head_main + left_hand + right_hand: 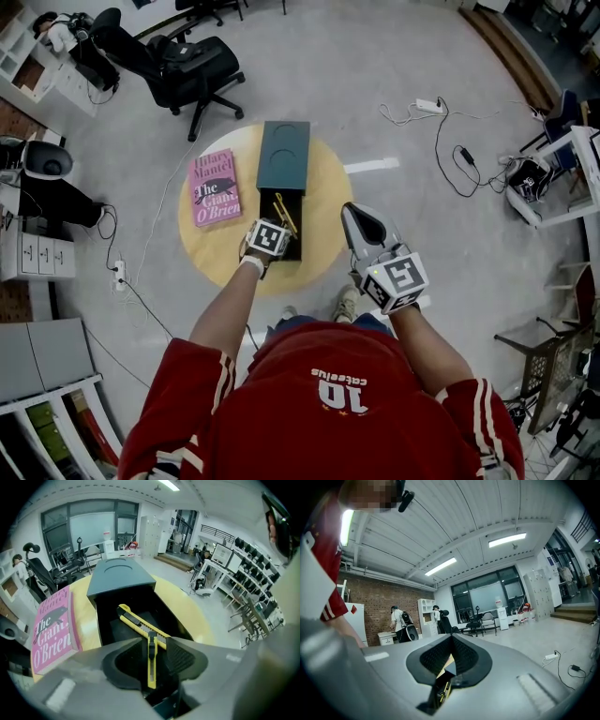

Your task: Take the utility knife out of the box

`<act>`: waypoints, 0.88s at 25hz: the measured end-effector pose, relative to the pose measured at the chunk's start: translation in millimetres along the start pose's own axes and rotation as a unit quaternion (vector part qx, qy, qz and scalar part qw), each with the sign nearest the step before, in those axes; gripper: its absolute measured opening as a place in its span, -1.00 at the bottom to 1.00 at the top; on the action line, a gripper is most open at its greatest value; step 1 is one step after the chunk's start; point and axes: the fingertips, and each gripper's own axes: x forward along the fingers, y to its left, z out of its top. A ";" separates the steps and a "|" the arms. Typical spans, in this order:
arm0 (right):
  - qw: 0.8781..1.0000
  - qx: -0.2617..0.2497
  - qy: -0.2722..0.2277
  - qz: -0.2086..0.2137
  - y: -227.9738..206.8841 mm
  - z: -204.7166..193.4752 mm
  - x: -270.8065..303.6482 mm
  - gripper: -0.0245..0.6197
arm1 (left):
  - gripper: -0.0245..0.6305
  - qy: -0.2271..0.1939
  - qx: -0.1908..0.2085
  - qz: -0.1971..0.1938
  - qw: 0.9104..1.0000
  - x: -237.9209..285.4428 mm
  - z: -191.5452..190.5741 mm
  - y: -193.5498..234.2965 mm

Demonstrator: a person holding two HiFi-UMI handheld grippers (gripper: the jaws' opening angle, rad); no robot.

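Observation:
A dark box (284, 155) stands on the round yellow table (323, 178), its lid swung back and its black inside showing. Two yellow utility knives lie inside it. One knife (136, 620) lies slantwise. The other knife (151, 665) runs lengthways between the pads of my left gripper (151, 641). That gripper (277, 225) is open and tilted down into the box (104, 620), and its pads stand clear of the knife on both sides. My right gripper (356, 214) hovers to the right of the box. It is shut and empty, its pads (461, 654) meeting and pointing level across the room.
A pink book (216, 187) lies on the table to the left of the box, also seen in the left gripper view (51, 630). A black office chair (178, 66) stands behind the table. Cables and a power strip (431, 106) lie on the floor at the right. Shelves line the left wall.

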 end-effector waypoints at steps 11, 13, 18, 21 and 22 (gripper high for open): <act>1.000 0.017 0.007 -0.006 -11.2 -5.9 -2.4 -0.95 | -0.69 0.086 -0.043 -0.003 0.995 27.0 -32.4 -7.0; 1.000 0.019 0.007 -0.009 -12.0 -6.2 -3.6 -0.95 | -0.69 0.086 -0.048 -0.011 0.995 23.8 -30.0 -9.6; 1.000 0.018 0.004 -0.013 -14.8 -4.2 -7.7 -0.95 | -0.70 0.073 -0.064 -0.032 0.995 10.0 -24.0 -19.2; 1.000 0.017 0.003 -0.012 -11.0 -2.6 -5.5 -0.95 | -0.70 0.094 -0.091 -0.043 0.991 -4.8 -35.7 -22.0; 1.000 0.017 0.003 -0.011 -8.9 -1.7 -4.4 -0.95 | -0.70 0.088 -0.095 -0.043 0.991 -10.6 -34.7 -20.7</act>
